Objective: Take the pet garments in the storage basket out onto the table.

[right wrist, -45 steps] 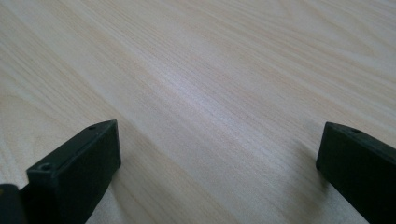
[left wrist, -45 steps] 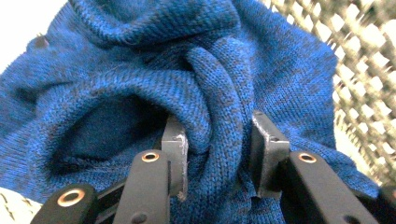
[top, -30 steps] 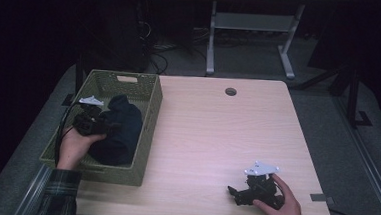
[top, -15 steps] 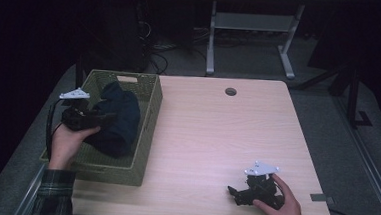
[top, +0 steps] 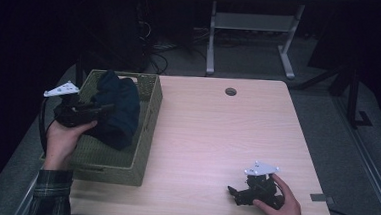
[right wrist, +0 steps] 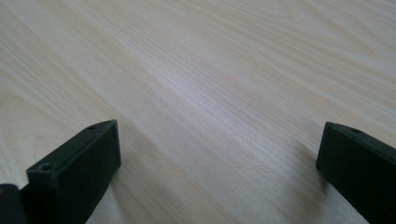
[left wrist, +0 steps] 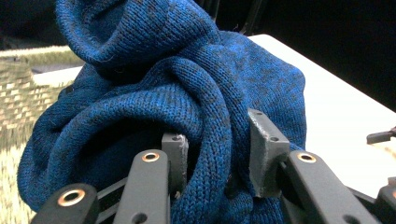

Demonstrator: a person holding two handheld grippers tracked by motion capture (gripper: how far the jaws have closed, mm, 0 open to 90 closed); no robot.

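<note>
A dark blue knitted garment (top: 118, 110) hangs bunched above the green woven basket (top: 124, 168) at the table's left. My left gripper (top: 103, 112) is shut on a thick fold of it; the left gripper view has the blue knit (left wrist: 187, 93) squeezed between the two grey pads (left wrist: 266, 144). My right gripper (top: 236, 194) rests on the light wood table (top: 217, 134) near the front right corner, held by a hand. Its black jaws stand wide apart in the right gripper view, with bare wood (right wrist: 210, 93) between them.
The basket's near wall stands tall at the table's front left. A round cable hole (top: 230, 91) sits near the table's far edge. A metal stand (top: 253, 36) and cables lie on the dark floor beyond.
My left gripper has lifted up and to the left with the blue garment, pulling it higher out of the basket. The right gripper has stayed put.
</note>
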